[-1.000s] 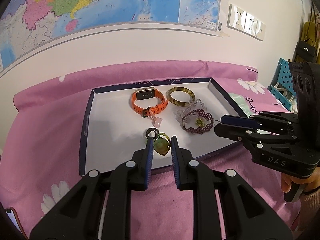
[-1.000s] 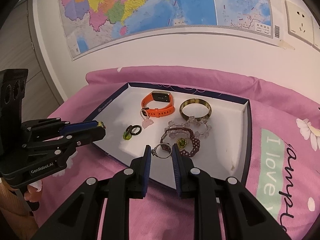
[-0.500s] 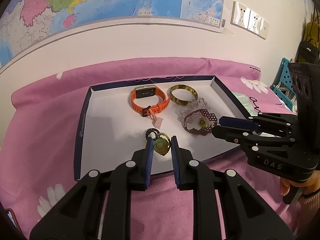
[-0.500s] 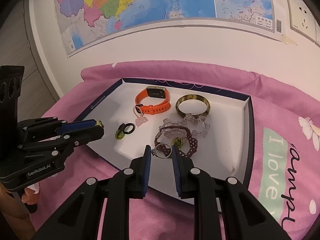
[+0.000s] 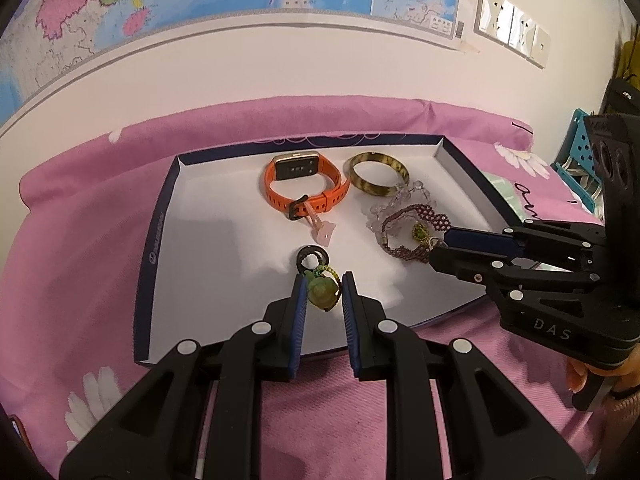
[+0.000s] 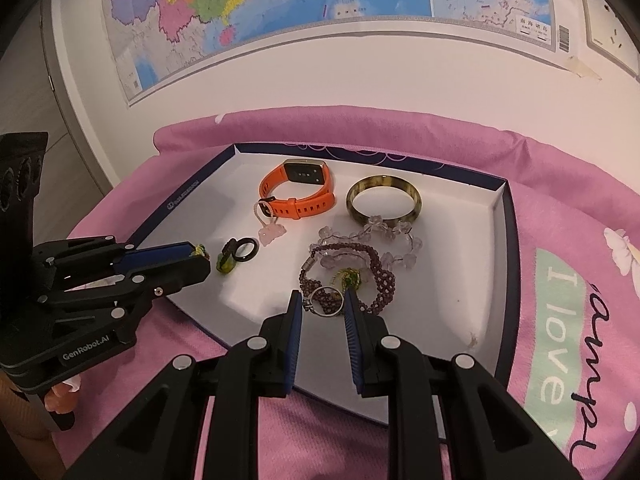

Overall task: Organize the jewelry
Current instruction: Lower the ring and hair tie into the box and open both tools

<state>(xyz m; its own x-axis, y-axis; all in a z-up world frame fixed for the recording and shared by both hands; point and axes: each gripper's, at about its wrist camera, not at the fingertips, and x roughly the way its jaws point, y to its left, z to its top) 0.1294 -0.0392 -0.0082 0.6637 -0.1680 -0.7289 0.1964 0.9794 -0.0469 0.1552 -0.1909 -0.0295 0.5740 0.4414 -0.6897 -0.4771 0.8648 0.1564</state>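
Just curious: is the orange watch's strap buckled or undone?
Buckled: the orange watch forms a closed loop, its strap end through the dark buckle.

Tray [image 5: 158, 236] left half bare white floor, open for passage. Right half crowded: orange watch [image 5: 304, 190], bangle [image 5: 379, 174], bead bracelets [image 5: 404, 224] touching. Black ring [image 5: 313, 258] mid-tray. Low tray walls ring all sides. Right claw [image 5: 436, 250] blocks right edge.

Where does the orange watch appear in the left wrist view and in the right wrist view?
Left wrist view: the orange watch lies at the far middle of the tray, left of the brown bangle.
Right wrist view: it lies far and centre-left.
Shared landmark: the brown bangle, just right of it in both.
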